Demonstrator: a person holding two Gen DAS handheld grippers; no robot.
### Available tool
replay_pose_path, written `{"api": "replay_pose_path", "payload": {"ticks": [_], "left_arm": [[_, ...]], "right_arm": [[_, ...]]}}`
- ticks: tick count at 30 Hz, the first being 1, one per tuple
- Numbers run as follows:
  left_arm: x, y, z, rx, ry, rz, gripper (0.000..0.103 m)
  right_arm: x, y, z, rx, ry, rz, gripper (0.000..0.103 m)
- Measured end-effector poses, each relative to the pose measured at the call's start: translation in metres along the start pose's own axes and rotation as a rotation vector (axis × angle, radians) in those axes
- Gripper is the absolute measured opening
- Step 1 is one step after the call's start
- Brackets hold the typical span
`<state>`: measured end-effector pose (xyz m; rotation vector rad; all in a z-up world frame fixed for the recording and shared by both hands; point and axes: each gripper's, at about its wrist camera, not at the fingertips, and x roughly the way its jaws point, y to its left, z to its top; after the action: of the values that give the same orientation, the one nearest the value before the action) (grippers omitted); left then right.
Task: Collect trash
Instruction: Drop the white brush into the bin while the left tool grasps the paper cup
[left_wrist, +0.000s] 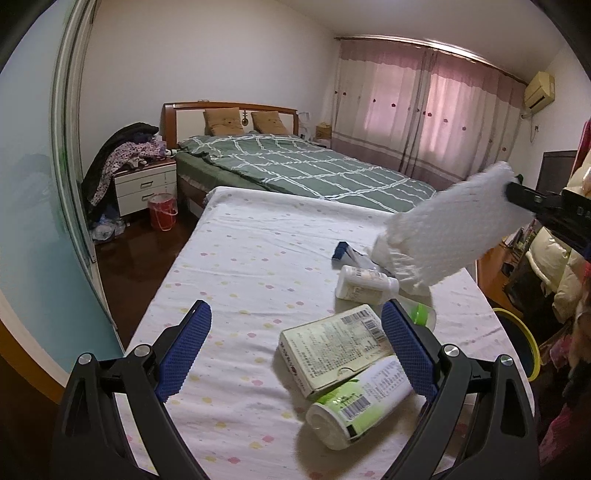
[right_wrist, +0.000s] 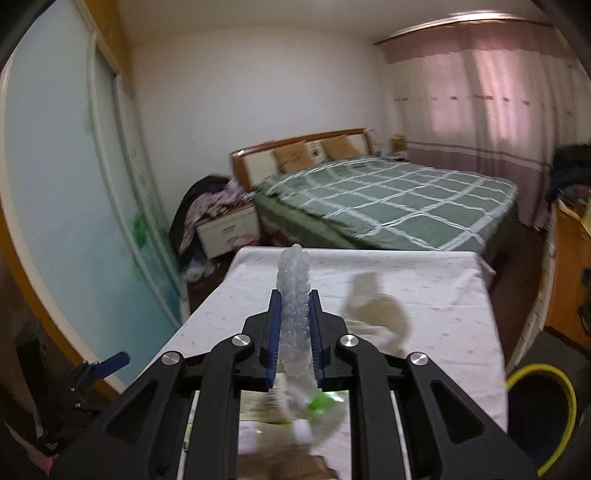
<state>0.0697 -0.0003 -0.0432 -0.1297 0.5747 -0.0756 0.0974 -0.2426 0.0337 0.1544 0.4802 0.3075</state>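
A white sheet of bubble wrap hangs in the air over the table's right side, with my right gripper shut on its upper end. In the right wrist view the bubble wrap stands edge-on, squeezed between the blue pads of that gripper. My left gripper is open low over the near table, with nothing between its fingers. Beside its right finger lie a printed carton and a green-and-white canister. Farther back lie a small white bottle, a blue-capped tube and crumpled white paper.
The table wears a white dotted cloth. A dark bin with a yellow rim stands at the table's right side. Beyond are a green checked bed, a nightstand with clothes and a red bucket.
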Motion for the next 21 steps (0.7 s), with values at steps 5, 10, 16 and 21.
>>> {"api": "replay_pose_path", "payload": {"ticks": [5,10,16,21], "left_arm": [[0.0,-0.018,0.0,0.028,0.001,-0.019,0.092],[0.001,-0.042,-0.001,0.07,0.007,-0.049,0.092],[0.004,-0.081,-0.009,0.131,0.029,-0.113,0.092],[0.005,-0.118,-0.019,0.187,0.049,-0.184,0.092]], "right_arm": [[-0.033,-0.053,-0.007,0.094,-0.052,-0.098,0.014],[-0.055,-0.11,-0.024,0.184,-0.066,-0.203,0.014],[-0.081,-0.176,-0.057,0.288,-0.071,-0.352,0.014],[-0.093,-0.225,-0.084,0.354,-0.053,-0.508,0.014]]}}
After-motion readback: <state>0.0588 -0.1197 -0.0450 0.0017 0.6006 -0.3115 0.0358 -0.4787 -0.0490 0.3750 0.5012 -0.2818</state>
